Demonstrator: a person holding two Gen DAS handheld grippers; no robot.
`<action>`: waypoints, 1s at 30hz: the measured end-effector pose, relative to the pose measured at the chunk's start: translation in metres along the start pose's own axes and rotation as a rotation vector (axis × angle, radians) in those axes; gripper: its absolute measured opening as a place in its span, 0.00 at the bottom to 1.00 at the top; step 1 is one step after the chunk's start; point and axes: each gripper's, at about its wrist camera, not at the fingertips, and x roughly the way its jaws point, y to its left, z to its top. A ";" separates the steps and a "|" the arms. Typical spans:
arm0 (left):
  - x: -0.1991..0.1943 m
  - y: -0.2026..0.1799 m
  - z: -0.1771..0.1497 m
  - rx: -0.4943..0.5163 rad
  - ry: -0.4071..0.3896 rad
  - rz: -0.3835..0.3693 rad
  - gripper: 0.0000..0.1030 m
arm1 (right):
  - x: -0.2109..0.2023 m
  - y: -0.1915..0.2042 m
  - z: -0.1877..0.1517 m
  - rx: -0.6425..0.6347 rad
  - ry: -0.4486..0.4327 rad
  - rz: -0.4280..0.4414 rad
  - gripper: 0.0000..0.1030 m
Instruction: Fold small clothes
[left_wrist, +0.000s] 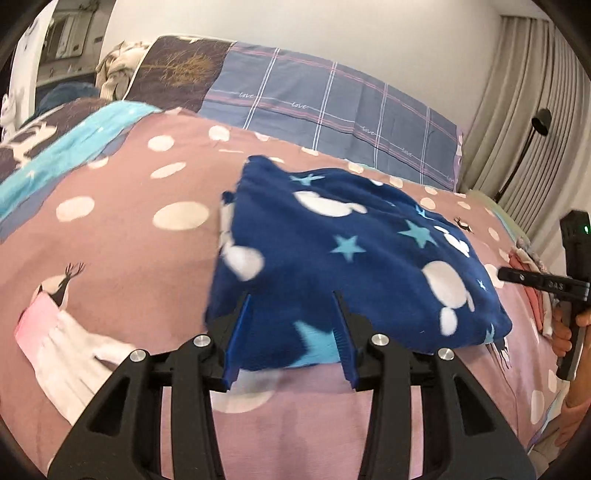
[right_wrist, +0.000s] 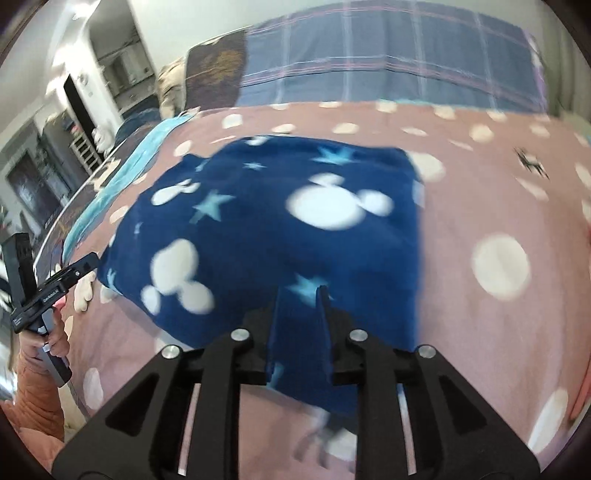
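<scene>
The folded navy fleece garment (left_wrist: 351, 258) lies on the dotted pink bedspread (left_wrist: 129, 240); soft and limp (likely light), grip at an edge; left gripper (left_wrist: 291, 295) and right gripper (right_wrist: 301, 290) stand parted, holding nothing.

Bed (left_wrist: 122, 236) under a dusty-pink cover with white dots, a folded navy fleece garment (left_wrist: 351, 258) with white mouse heads and pale stars lying on it, a checked blue pillow (left_wrist: 332, 107) along the far side, a turquoise blanket (left_wrist: 74, 147) at the left edge
</scene>
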 end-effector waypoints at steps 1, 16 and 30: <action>0.002 0.007 -0.001 -0.008 0.005 -0.013 0.45 | 0.006 0.014 0.006 -0.024 0.009 0.002 0.21; 0.023 0.045 0.008 -0.003 0.026 -0.109 0.24 | 0.117 0.193 0.109 -0.277 0.097 0.036 0.41; 0.038 0.060 0.003 -0.063 0.067 -0.152 0.33 | 0.269 0.265 0.194 -0.273 0.272 -0.149 0.56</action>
